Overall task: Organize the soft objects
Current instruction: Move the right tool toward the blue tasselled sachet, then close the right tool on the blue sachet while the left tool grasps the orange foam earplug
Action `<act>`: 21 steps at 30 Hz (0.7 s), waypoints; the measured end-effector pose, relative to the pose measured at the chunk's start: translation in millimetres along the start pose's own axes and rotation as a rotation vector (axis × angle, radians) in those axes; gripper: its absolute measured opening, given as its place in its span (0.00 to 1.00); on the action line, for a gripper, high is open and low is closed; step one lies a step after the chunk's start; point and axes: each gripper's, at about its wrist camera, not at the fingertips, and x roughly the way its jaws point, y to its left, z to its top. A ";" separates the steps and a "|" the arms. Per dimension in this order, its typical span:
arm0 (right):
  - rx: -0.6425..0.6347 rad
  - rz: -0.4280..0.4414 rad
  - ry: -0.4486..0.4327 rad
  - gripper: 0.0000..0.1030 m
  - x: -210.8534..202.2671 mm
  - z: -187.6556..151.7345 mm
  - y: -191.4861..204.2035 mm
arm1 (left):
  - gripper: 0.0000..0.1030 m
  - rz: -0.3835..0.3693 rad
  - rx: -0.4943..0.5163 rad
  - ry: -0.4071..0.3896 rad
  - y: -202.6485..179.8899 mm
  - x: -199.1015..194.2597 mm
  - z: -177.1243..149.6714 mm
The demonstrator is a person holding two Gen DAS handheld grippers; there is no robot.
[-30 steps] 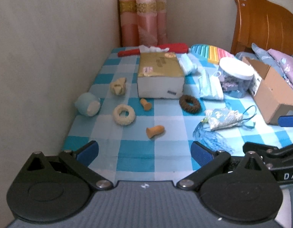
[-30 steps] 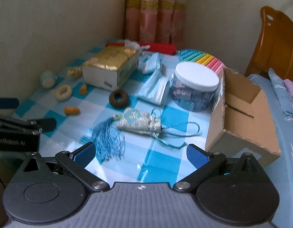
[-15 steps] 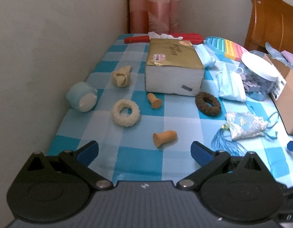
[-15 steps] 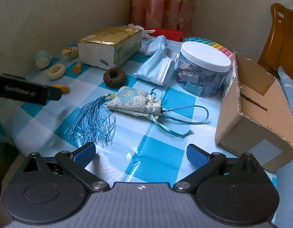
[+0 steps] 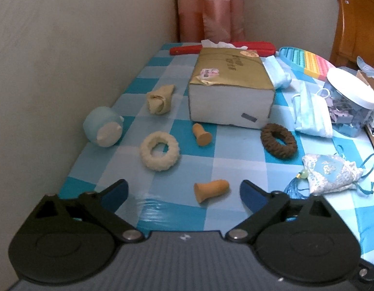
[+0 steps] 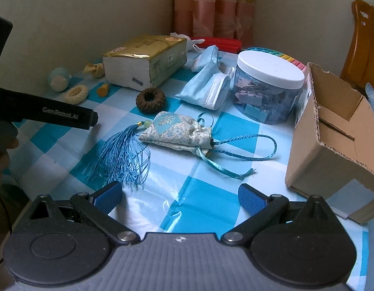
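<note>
My left gripper [image 5: 183,192] hangs low over the blue checked tablecloth [image 5: 162,218]. Its jaws are closing, and an orange foam earplug [image 5: 211,190] lies between the fingertips, untouched by either pad. Beyond it lie a cream scrunchie [image 5: 159,154], a second earplug [image 5: 201,134], a brown scrunchie [image 5: 279,141], a knotted beige cloth [image 5: 160,99] and a pale blue soft ball [image 5: 103,129]. My right gripper [image 6: 179,196] is open and holds nothing. A patterned pouch [image 6: 177,133] with a blue tassel [image 6: 121,155] lies just ahead of it.
A gold tissue pack [image 5: 230,92] stands mid-table, with face masks [image 6: 206,89] and a clip jar [image 6: 267,89] to its right. An open cardboard box [image 6: 332,133] sits at the right edge. The wall [image 5: 66,72] runs along the left side. A wooden headboard [image 5: 356,24] rises at far right.
The left gripper has moved forward and down toward the near earplug, and its fingertips have come closer together. The right gripper has sunk toward the pouch.
</note>
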 end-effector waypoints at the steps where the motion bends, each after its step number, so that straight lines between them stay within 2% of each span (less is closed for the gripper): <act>1: 0.000 0.000 -0.003 1.00 -0.1 -0.4 0.0 | 0.82 0.000 -0.005 0.002 -1.5 -0.5 -0.4; 10: -0.003 0.005 -0.024 1.00 -0.8 -3.4 -0.7 | 0.57 -0.018 -0.072 0.008 -8.5 -6.4 -1.3; 12: -0.002 0.005 -0.030 1.00 -1.6 -4.6 -0.6 | 0.50 -0.015 -0.074 0.008 -11.0 -8.4 -1.8; 21: -0.003 0.007 -0.047 1.00 -2.7 -7.6 -0.7 | 0.30 -0.019 -0.074 -0.009 -21.5 -10.6 -2.7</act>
